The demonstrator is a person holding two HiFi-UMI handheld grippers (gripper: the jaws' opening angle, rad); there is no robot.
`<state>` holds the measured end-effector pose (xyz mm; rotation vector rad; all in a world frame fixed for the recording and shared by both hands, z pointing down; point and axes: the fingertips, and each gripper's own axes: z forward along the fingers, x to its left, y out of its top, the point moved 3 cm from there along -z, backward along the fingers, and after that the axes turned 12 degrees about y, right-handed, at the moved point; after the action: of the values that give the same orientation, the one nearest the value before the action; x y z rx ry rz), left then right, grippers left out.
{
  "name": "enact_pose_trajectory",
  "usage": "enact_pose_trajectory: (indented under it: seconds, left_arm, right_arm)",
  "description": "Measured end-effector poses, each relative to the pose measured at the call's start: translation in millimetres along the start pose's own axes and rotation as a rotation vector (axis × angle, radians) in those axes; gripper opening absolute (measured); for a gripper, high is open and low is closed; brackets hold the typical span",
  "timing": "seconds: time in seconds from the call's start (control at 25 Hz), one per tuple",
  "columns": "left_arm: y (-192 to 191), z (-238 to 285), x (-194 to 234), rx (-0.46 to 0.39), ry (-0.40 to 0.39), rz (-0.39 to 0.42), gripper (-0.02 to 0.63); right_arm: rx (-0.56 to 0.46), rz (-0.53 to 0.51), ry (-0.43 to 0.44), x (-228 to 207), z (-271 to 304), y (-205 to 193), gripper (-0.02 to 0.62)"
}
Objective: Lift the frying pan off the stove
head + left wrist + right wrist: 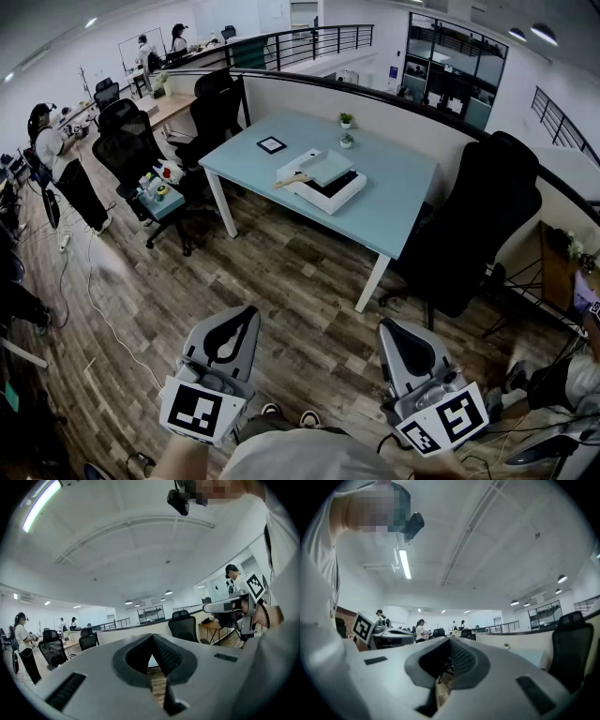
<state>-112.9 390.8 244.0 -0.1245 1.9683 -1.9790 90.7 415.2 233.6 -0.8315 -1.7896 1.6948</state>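
Note:
A white stove point(330, 190) lies on the light blue table point(394, 202) far ahead in the head view. On it rests a pale square frying pan point(325, 167) with a wooden handle point(290, 179) that points left. Both grippers hang low near my body, well short of the table and over the wooden floor. My left gripper point(242, 319) is shut with nothing in it, and its jaws meet at the tip in the left gripper view point(152, 638). My right gripper point(391, 330) is likewise shut and empty point(450, 641). Neither gripper view shows the pan.
A black office chair point(478, 225) stands at the table's right end, and others point(141, 141) are at its left. Two small potted plants point(346, 120) and a black square item point(272, 144) sit on the table. A person point(61, 164) stands far left. Cables point(103, 309) run across the floor.

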Motion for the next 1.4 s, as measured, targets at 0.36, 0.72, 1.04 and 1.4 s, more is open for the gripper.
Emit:
enact_pose_trajectory:
  seconds: [0.36,0.72,1.04,1.4]
  left_arm:
    - [5,2,-16,-0.004,-0.014,-0.04,0.003]
    - [0,6,-21,0.011,0.004,-0.019,0.003]
    - [11,11,0,-0.044,0.156,-0.078,0.387]
    - [-3,45,11,-0.004,0.129,-0.063,0.387]
  right_arm:
    - [0.013,0.054,0.043,-4,-10,-5,0.003]
    - [0.032,0.057,0.041,-10,-18,-10,0.003]
    - [0.048,0.065,0.027,-19,-20,-7,0.003]
    - [0.094,0.075,-0.055,-51,1,-20,0.003]
